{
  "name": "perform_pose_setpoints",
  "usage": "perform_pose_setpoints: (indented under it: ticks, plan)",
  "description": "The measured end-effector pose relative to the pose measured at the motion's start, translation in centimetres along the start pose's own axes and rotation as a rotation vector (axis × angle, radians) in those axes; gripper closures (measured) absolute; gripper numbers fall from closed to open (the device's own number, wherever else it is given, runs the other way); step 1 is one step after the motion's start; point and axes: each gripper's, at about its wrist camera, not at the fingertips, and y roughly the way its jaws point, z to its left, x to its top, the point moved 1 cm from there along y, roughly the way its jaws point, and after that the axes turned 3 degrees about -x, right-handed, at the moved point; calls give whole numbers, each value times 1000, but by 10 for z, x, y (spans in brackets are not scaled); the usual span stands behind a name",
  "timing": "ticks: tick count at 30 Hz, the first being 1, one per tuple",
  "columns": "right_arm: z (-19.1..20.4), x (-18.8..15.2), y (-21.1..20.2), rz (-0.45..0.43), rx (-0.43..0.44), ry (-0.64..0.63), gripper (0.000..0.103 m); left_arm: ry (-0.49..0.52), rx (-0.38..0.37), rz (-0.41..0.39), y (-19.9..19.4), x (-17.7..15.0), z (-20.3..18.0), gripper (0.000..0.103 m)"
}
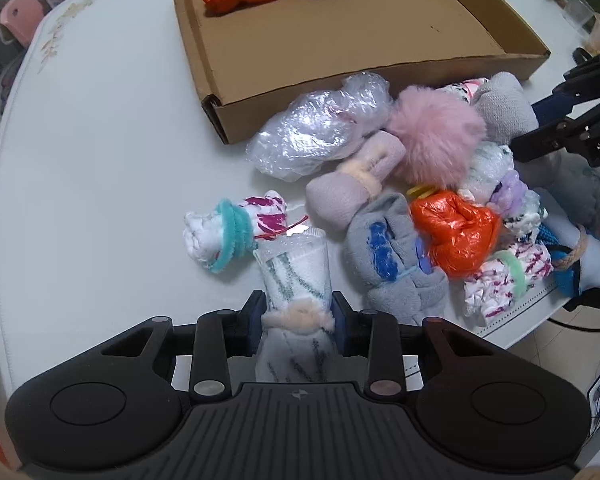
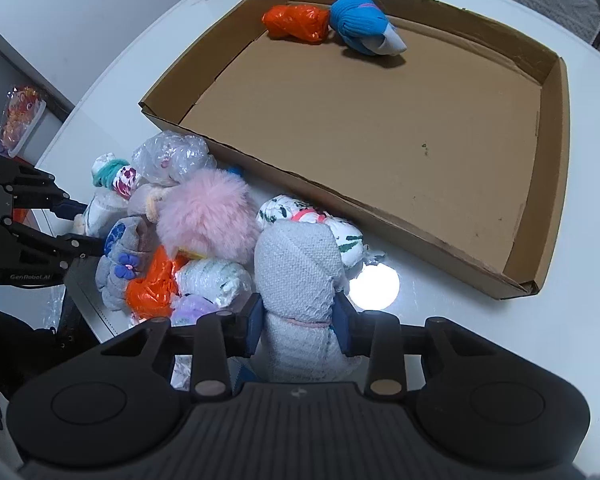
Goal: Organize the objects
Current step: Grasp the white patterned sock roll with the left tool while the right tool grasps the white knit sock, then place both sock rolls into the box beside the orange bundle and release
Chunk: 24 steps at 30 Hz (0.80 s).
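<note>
White rolled sock bundle [image 1: 296, 280], lower centre: left gripper [image 1: 298, 316] points steeply down, jaws pinching it. Right gripper [image 2: 300, 320] likewise pinches grey knitted sock roll [image 2: 296, 272].

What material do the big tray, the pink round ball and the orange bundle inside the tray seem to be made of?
Tray: brown corrugated cardboard, matte; a fluted cut edge shows at its corner.
Pink ball: probably faux fur, with long soft fluffy fibres.
Orange bundle: thin plastic film, glossy and crinkled with bright highlights; what it wraps is hidden.
</note>
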Motion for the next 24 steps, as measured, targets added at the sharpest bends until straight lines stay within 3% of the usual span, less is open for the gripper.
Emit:
perform_pose_setpoints:
  ticks: [12,17,24]
  plan:
    - [-17,1,-21,-52,20,54,71,-30,-6,24,-13,1,18,63]
    - [-29,-1,-38,-85,27,86,71,-19,-57,63,-21,-2,17,63]
    - [-42,6,-42,-120,17,132,71,-29,-109,53,-31,-5,24,62]
